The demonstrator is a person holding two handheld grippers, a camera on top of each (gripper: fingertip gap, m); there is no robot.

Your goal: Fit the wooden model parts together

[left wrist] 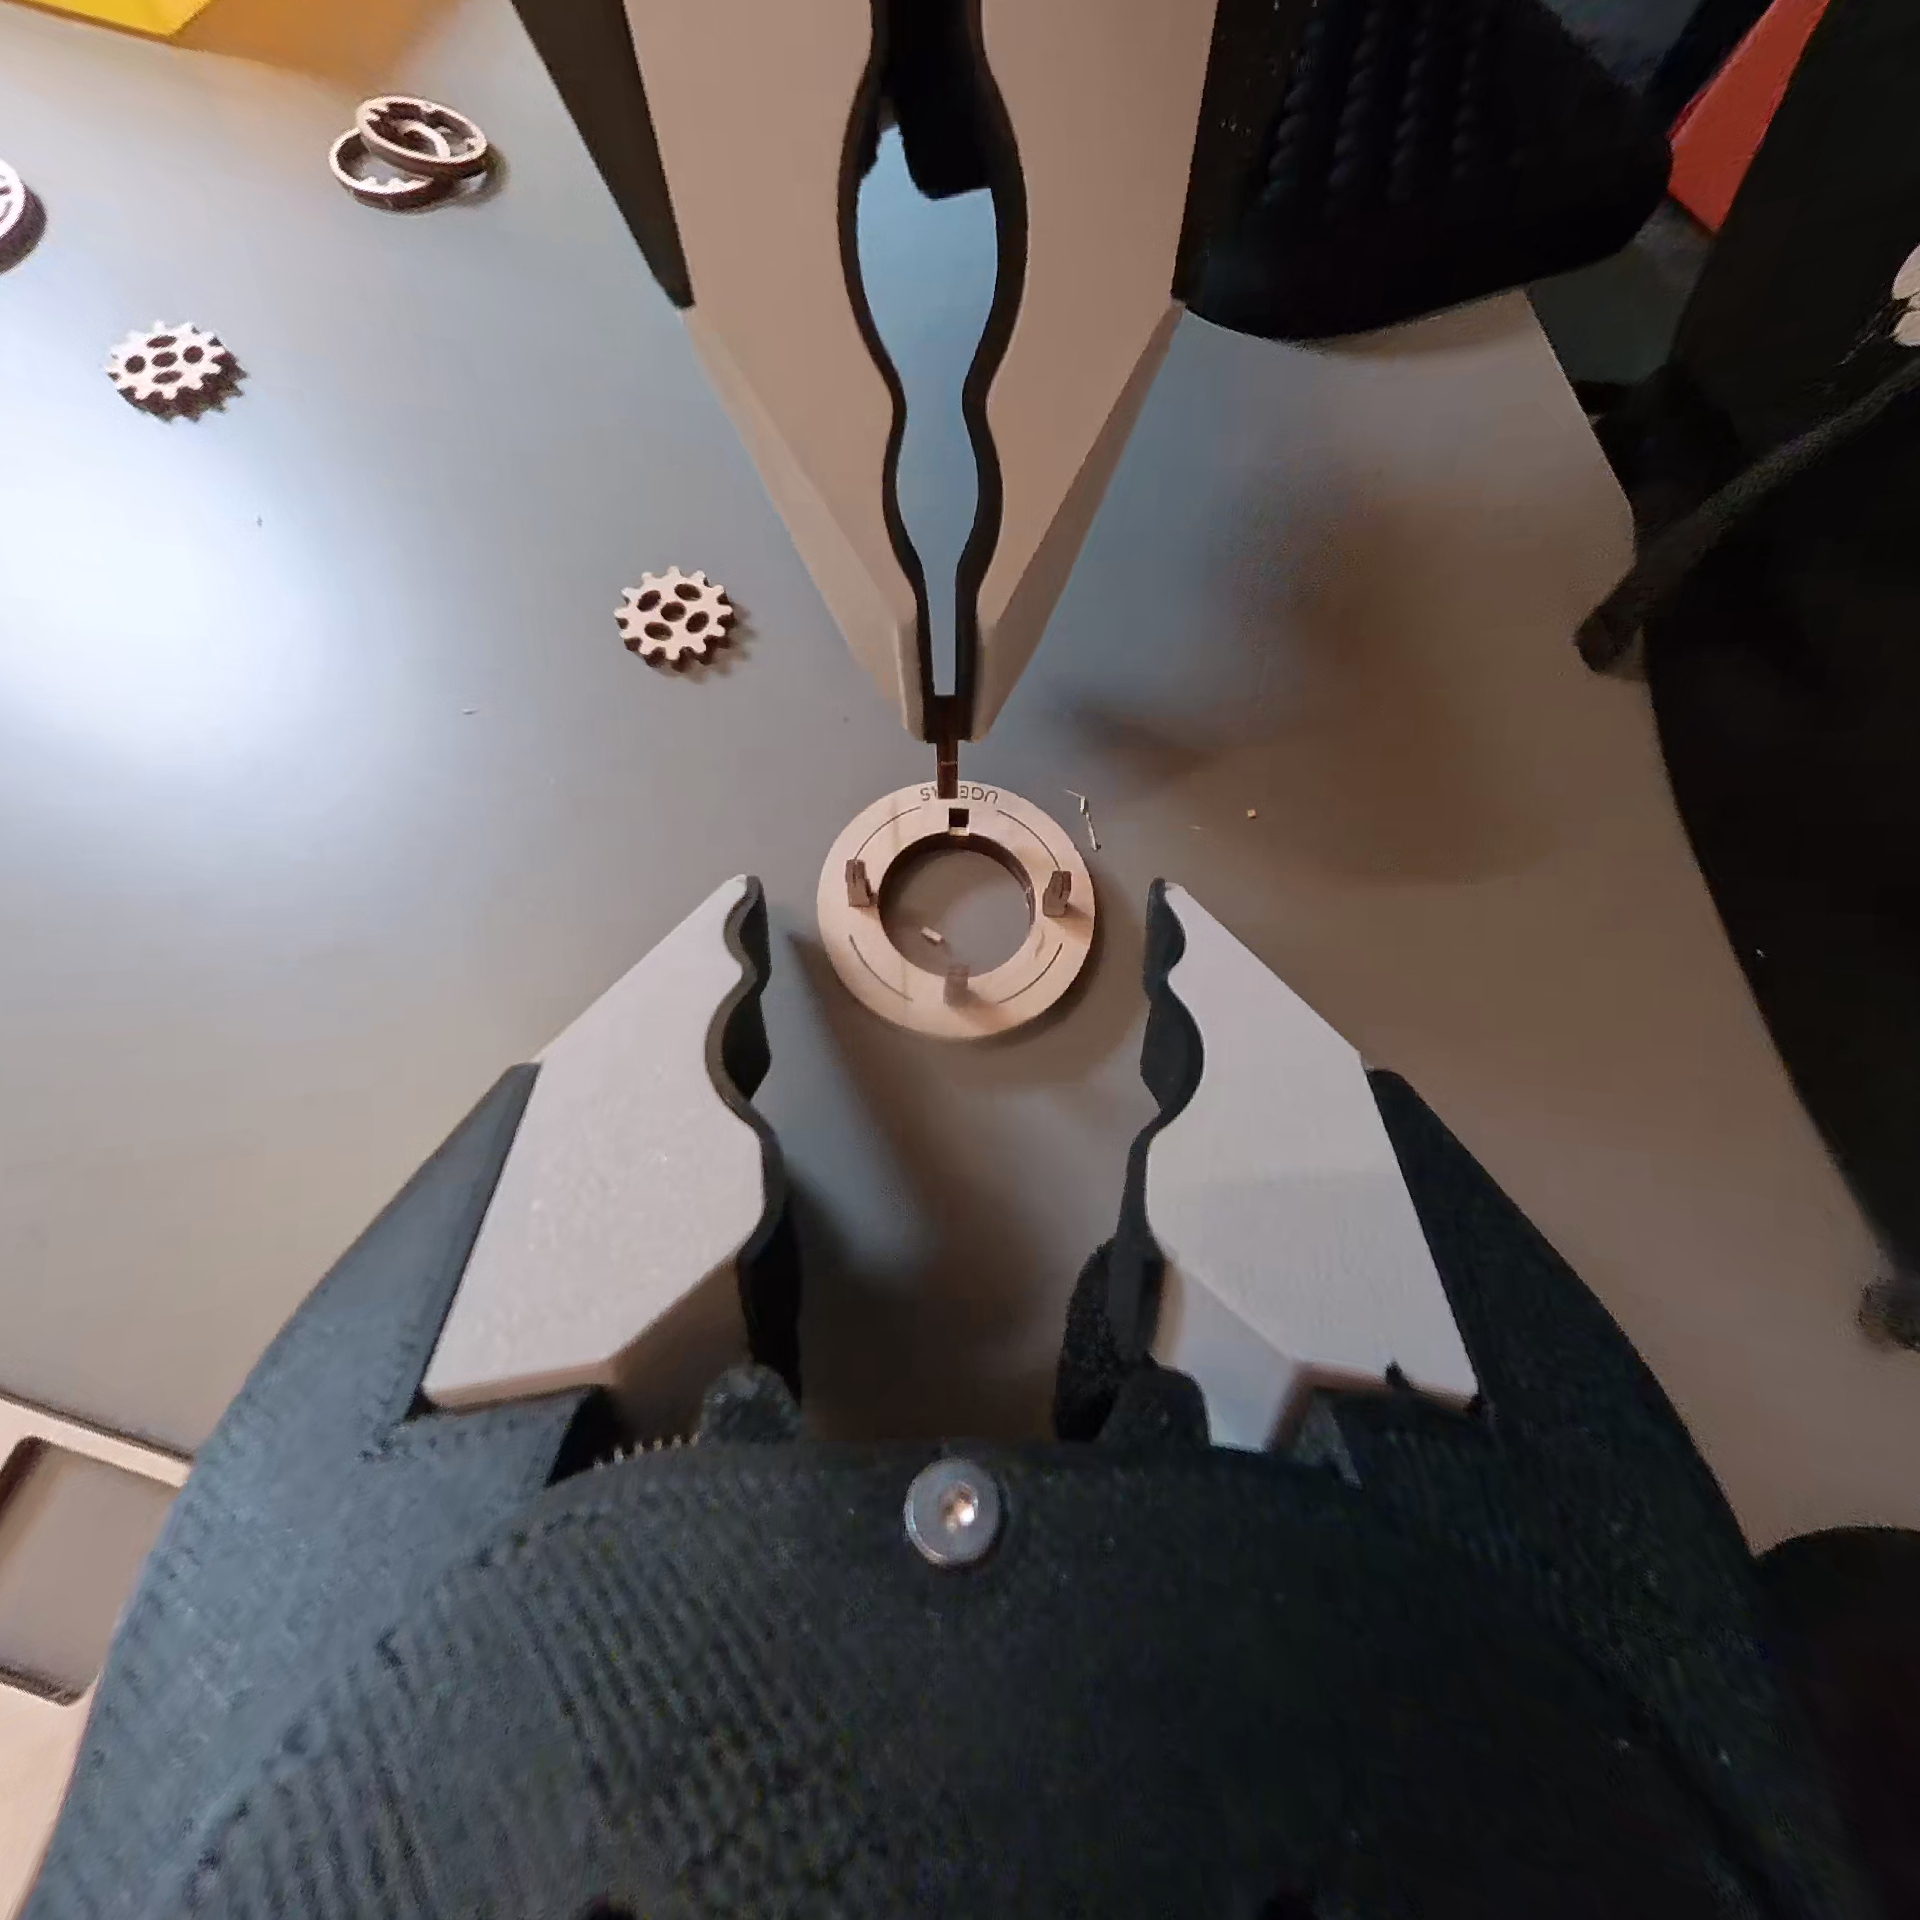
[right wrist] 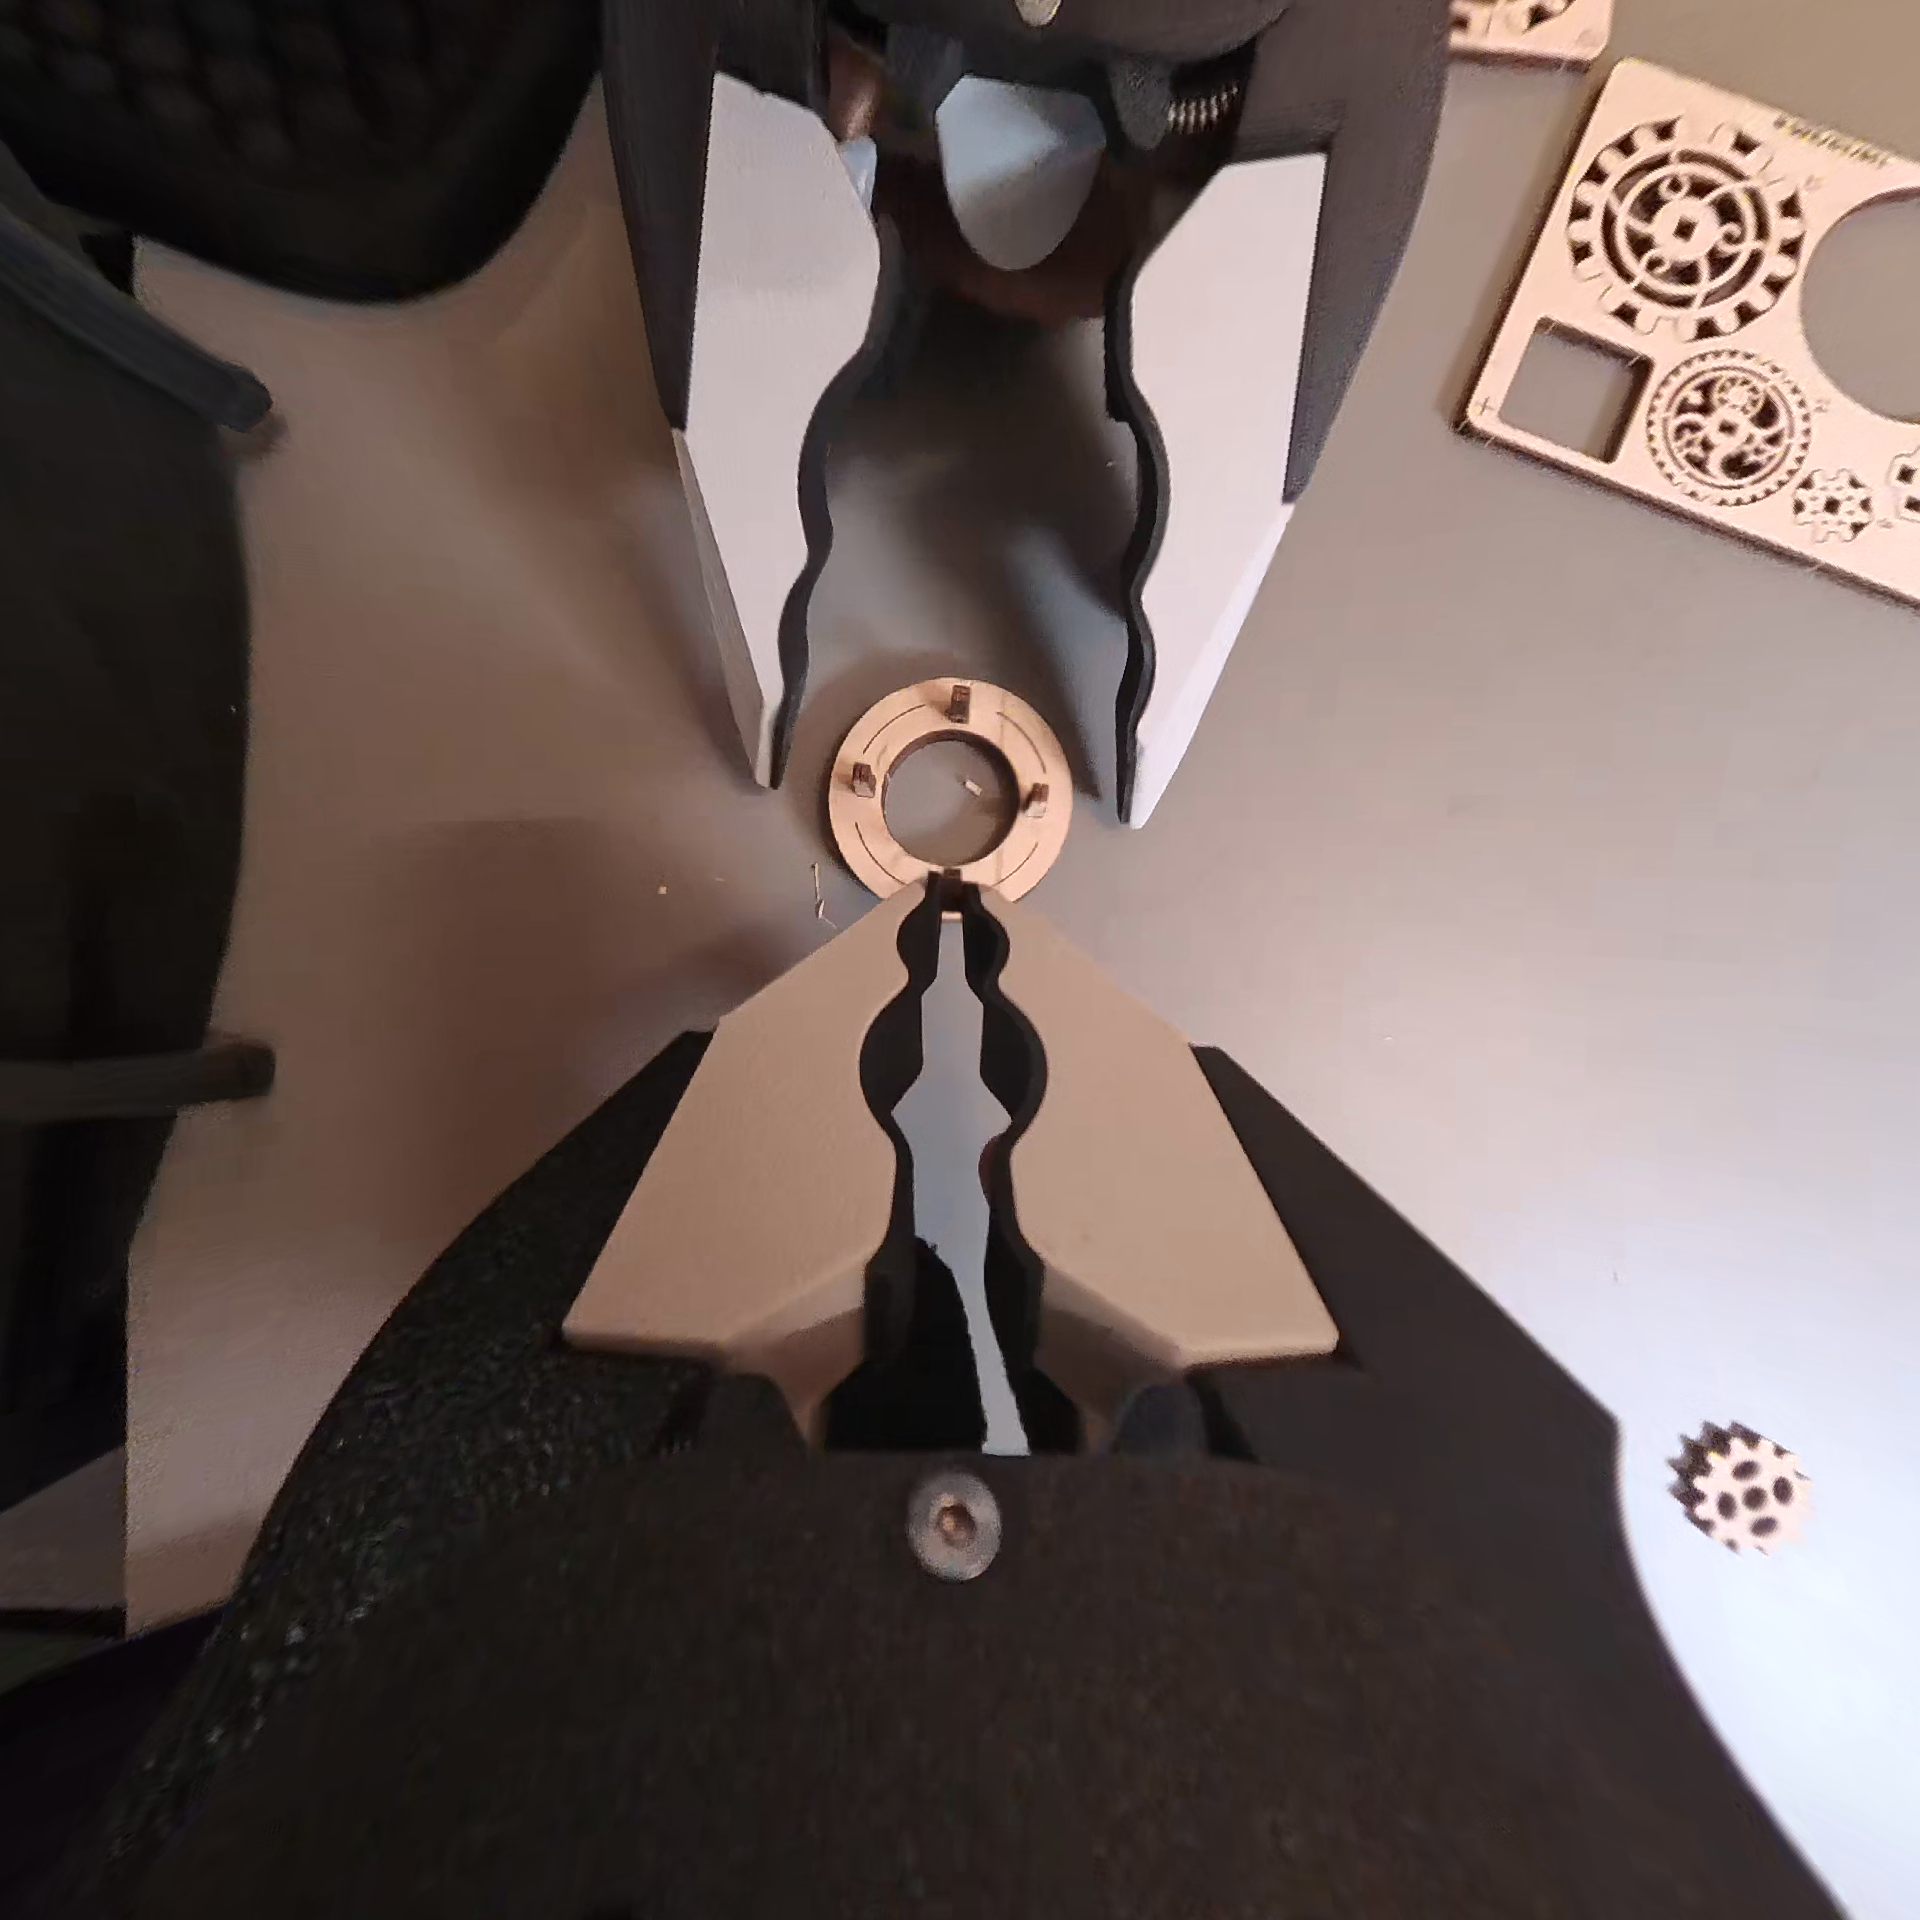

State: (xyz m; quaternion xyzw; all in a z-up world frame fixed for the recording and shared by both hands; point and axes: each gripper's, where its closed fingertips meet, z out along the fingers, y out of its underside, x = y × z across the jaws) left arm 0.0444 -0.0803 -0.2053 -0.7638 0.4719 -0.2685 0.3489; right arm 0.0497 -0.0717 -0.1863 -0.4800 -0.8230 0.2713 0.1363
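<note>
Left claw [left wrist: 954, 904] gapes empty; right claw [right wrist: 951, 879] pinches half-hidden peg [left wrist: 948, 774] over ring [left wrist: 956, 914].

Left hand-held gripper [left wrist: 956, 894] gapes wide; right hand-held gripper [right wrist: 951, 880] pinched nearly closed.

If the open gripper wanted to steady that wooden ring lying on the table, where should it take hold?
Across the wooden ring's outer rim, probably. The left gripper is open with one of its fingers on each side of it. The ring lies flat, with small pegs standing on its face, so closing level at the edge avoids them.
</note>
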